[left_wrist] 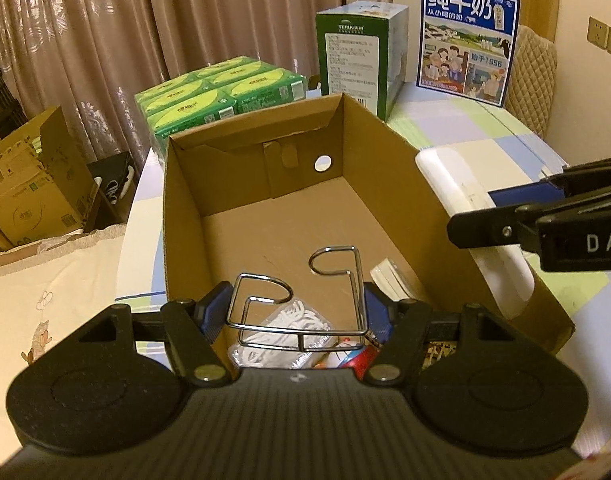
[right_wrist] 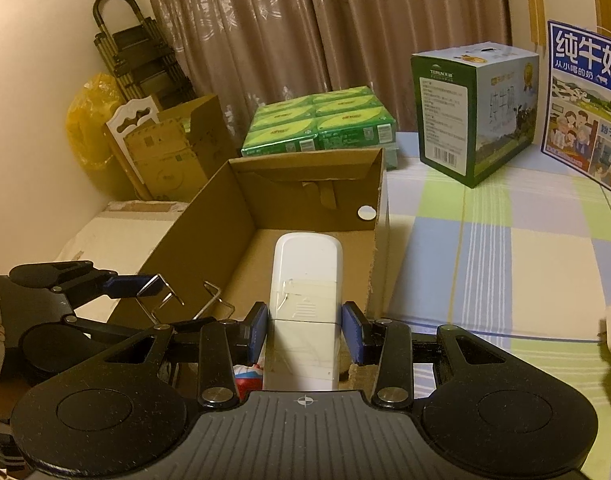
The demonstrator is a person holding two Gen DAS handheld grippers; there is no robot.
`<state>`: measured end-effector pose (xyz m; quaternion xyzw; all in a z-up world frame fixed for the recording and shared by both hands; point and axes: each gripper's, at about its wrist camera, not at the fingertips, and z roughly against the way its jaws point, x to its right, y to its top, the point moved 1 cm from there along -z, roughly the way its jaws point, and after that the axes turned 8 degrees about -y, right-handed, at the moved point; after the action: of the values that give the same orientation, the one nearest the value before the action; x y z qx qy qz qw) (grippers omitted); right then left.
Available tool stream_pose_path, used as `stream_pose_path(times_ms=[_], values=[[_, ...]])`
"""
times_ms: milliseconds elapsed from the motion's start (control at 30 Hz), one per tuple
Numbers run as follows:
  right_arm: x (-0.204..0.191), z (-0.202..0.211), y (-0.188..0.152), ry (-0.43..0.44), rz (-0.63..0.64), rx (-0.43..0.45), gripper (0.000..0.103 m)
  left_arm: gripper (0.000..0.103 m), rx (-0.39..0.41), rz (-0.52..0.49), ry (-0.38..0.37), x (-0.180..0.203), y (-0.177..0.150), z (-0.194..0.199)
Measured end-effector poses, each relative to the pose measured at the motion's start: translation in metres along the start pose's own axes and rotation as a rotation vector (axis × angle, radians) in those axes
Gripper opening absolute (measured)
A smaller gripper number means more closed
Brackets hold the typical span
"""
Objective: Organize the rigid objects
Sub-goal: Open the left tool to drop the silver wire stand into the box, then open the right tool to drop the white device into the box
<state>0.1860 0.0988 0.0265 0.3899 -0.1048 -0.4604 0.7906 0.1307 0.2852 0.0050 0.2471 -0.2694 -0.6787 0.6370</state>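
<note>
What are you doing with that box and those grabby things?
Someone is tidying things into a cardboard box on the table. The left gripper holds a bent wire rack over the box. The right gripper holds a white remote over it too. A few small things already lie inside.

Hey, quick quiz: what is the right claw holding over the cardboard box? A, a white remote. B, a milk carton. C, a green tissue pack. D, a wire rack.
A: the right claw has its blue pads pressed on both sides of the white remote, above the box.
</note>
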Motion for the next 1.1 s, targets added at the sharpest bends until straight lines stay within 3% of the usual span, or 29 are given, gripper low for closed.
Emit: stream_pose_path(times_ms=[1100], values=[[-0.004, 0.005, -0.008, 0.009, 0.02, -0.026, 0.037, 0.066, 0.042, 0.027, 0.026, -0.003, 0.003, 0.026]])
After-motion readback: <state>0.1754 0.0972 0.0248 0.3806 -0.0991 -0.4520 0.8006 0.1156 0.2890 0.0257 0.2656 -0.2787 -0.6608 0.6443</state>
